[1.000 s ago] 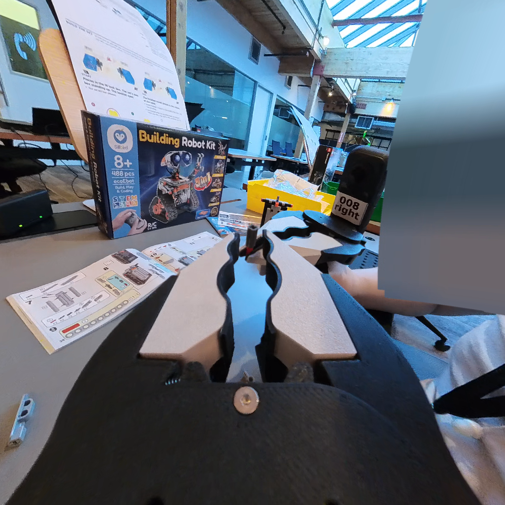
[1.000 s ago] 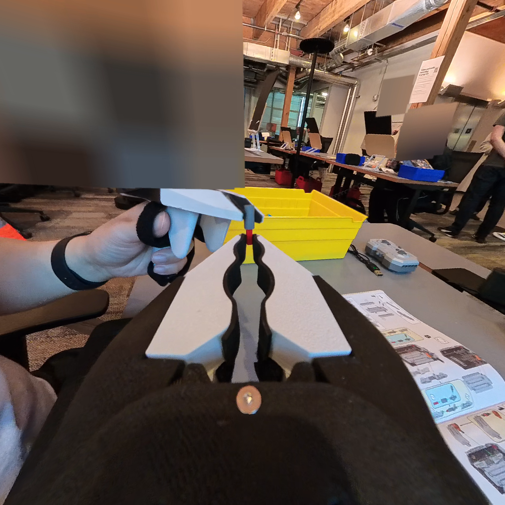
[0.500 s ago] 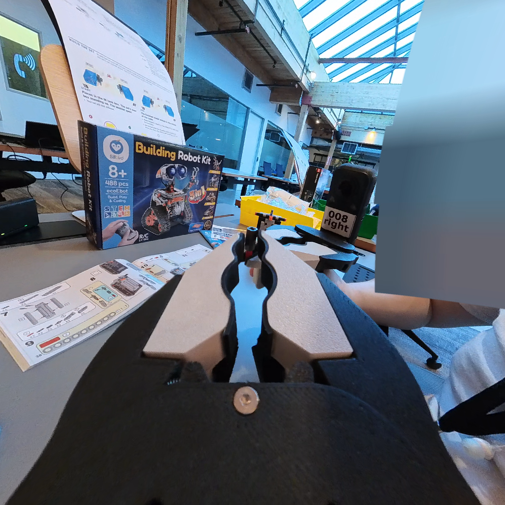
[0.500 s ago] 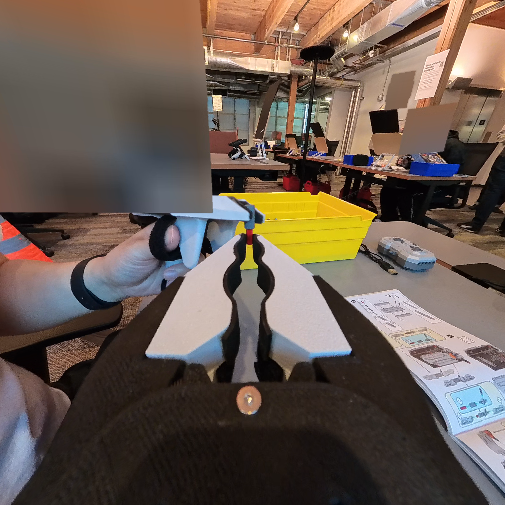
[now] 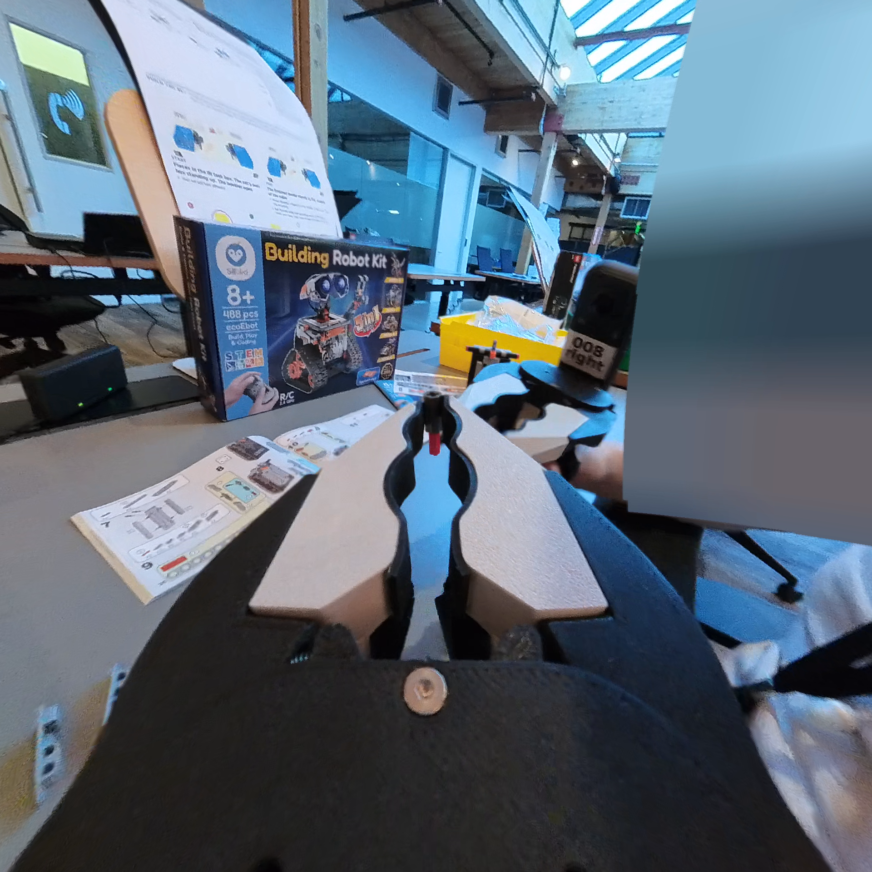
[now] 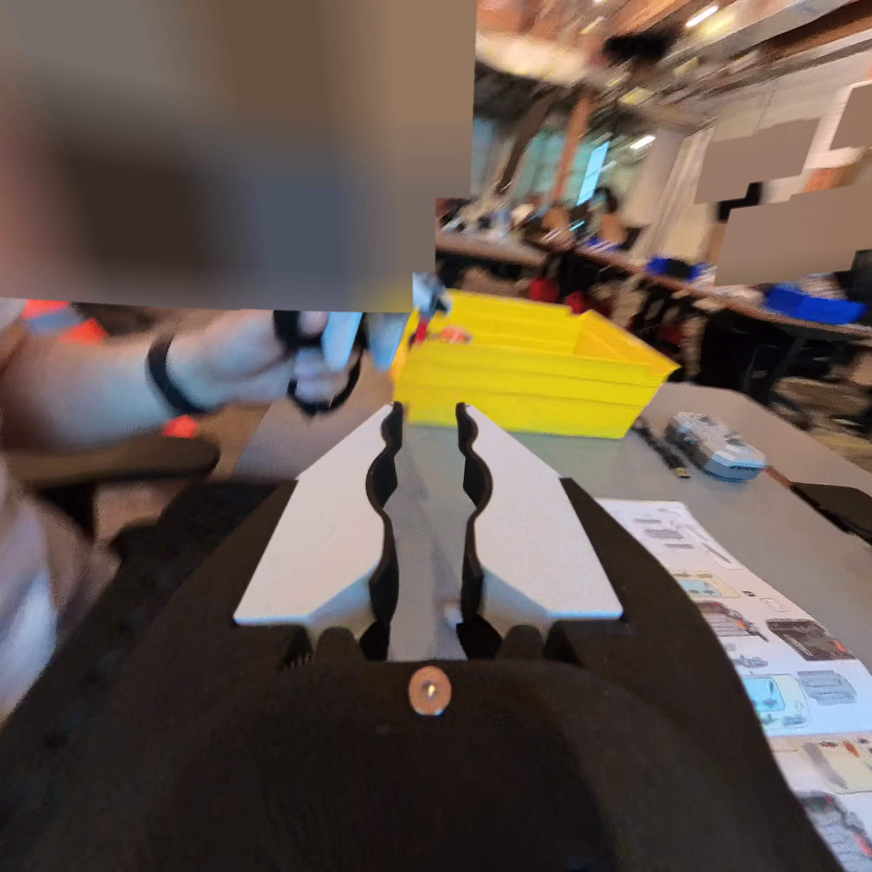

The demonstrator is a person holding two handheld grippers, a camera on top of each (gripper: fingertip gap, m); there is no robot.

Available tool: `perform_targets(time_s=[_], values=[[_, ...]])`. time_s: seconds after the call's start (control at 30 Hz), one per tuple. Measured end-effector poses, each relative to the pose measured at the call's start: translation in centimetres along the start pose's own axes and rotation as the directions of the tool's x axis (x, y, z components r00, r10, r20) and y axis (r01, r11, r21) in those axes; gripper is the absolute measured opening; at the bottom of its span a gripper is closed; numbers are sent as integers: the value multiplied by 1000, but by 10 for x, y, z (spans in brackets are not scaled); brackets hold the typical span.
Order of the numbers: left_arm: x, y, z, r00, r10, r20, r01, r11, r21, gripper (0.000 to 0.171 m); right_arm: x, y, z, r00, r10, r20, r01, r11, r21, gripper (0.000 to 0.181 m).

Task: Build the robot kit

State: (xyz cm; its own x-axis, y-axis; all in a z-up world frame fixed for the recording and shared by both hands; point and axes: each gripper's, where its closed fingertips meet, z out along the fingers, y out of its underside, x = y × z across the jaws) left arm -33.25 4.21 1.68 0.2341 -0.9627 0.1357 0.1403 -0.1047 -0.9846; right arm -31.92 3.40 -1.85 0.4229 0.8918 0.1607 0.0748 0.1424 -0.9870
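My left gripper (image 5: 433,406) is shut on a small dark grey connector with a red pin (image 5: 433,442) hanging down from it, held above the grey table (image 5: 71,590). In the blurred right wrist view the same piece (image 6: 427,297) shows at the tip of the left gripper, held by a hand (image 6: 236,358) in front of the yellow bin (image 6: 519,377). My right gripper (image 6: 427,413) is open and empty, below and short of that piece. It also shows in the left wrist view (image 5: 514,406), just right of my left fingertips.
A blue robot kit box (image 5: 302,325) stands behind an open instruction booklet (image 5: 212,500). A small black and red assembly (image 5: 488,354) stands by the yellow bin (image 5: 495,339). A grey remote with a cable (image 6: 712,448) lies right of the bin. Small grey pieces (image 5: 47,750) lie at the near left. Tip to tip, the grippers are about 4 cm apart.
My right gripper has opened, let go of the red pin and dropped back from it. The left gripper keeps the connector with the pin and has lifted away.
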Motion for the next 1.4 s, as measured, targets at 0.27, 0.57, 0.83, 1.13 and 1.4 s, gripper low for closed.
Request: perform_targets(time_s=[0.27, 0.57, 0.83, 1.13, 1.4], values=[[-5, 11, -38, 1000, -30, 8, 31, 976, -216, 4, -46, 102, -14, 766, -146, 626, 459, 806, -374, 20], [6, 25, -51, 993, -110, -30, 97, 955, -282, 4, -49, 132, -10, 633, 58, 772, 427, 806, -411, 15], [0, 39, -47, 992, -127, -24, 112, 936, -332, 4, -54, 135, -7, 613, 117, 781, 376, 826, -420, 7], [6, 67, -35, 994, -81, -72, 44, 909, -415, 5, -17, 90, -2, 758, -218, 615, 495, 807, -324, 6], [34, 62, -16, 972, 7, -235, -117, 881, -459, 4, -22, -13, -9, 593, -624, 509, 791, 570, -221, 6]])
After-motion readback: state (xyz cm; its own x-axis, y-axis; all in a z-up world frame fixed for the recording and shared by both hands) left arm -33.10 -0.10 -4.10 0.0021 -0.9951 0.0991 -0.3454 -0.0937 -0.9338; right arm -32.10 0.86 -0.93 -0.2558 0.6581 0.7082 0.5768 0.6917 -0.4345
